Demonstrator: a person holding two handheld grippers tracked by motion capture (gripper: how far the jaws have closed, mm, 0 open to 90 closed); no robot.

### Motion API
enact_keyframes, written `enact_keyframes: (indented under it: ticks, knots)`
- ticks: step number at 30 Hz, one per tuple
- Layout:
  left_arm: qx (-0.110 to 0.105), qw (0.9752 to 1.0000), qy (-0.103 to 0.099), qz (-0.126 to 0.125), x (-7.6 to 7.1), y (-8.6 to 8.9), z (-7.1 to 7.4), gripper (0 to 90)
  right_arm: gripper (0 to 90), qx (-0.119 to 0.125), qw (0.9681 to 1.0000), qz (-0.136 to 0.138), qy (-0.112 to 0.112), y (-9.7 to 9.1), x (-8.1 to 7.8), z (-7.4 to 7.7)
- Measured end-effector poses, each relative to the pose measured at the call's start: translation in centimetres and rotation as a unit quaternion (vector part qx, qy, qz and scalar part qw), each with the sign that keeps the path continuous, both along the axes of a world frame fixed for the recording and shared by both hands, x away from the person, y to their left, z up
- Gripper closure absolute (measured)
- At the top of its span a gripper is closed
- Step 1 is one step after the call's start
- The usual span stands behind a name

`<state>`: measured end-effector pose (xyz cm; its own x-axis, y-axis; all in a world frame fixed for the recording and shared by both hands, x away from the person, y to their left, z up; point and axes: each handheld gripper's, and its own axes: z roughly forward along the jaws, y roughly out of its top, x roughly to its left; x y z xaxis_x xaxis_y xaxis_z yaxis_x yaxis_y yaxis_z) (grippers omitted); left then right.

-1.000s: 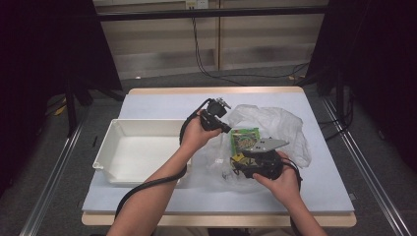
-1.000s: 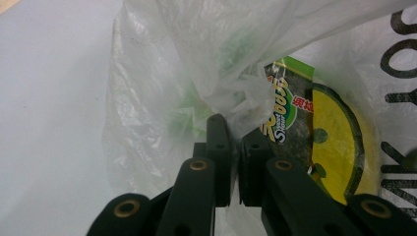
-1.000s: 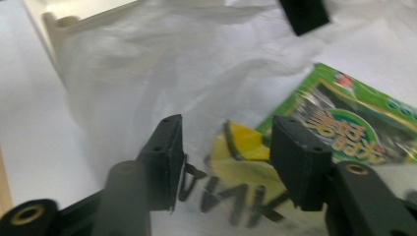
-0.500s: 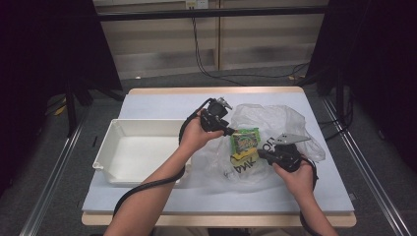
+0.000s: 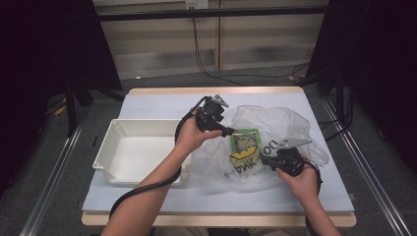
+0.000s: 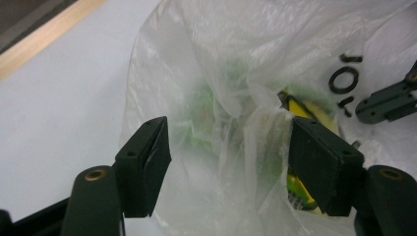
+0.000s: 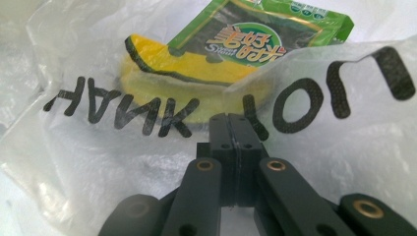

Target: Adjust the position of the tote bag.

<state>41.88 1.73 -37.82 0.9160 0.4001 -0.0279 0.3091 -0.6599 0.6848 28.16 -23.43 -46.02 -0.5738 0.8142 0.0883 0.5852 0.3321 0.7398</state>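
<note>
Since a second ago the right tool has slid rightward, clamped on the plastic bag; left tool, jaws just spreading, should regrip the rim beside the snack packet.

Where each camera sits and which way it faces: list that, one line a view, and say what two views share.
High view: above the person's side, looking forward and down on the light table; both forearms, left gripper and right gripper show.
Left gripper view: rides that gripper, facing the clear crinkled plastic bag between its open jaws.
Right gripper view: rides that gripper, jaws shut on the bag, facing the green snack packet.
Shared: bag and packet appear in all three.
</note>
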Motion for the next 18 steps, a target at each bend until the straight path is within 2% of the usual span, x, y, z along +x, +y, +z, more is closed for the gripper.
enact_keyframes:
  ticks: [5,12,13,16,17,18]
  knots:
    - [-0.035,0.9993,-0.008,-0.012,-0.3,-1.4,1.4,35.8,90.0,-0.002,1.0,0.008,0.003,0.3,-0.2,-0.7]
    - [-0.043,0.9984,-0.012,-0.035,-0.3,-3.1,1.4,43.5,90.0,-0.002,0.9998,0.019,0.0,0.9,-0.1,-0.6]
    - [-0.044,0.9983,-0.009,-0.038,-0.2,-3.3,1.2,46.8,90.0,-0.002,0.9998,0.021,0.001,1.0,-0.1,-0.6]
    - [-0.045,0.9983,-0.002,-0.036,0.1,-3.8,0.6,66.6,84.7,-0.001,0.9997,0.026,-0.001,1.4,-0.1,-0.5]
    - [-0.042,0.9984,0.001,-0.038,0.2,-4.0,0.4,66.6,84.7,-0.001,0.9997,0.026,-0.001,1.4,-0.1,-0.5]
    - [-0.039,0.9983,0.005,-0.042,0.3,-4.2,0.2,70.7,83.4,0.001,0.9996,0.028,-0.005,1.5,-0.1,-0.4]
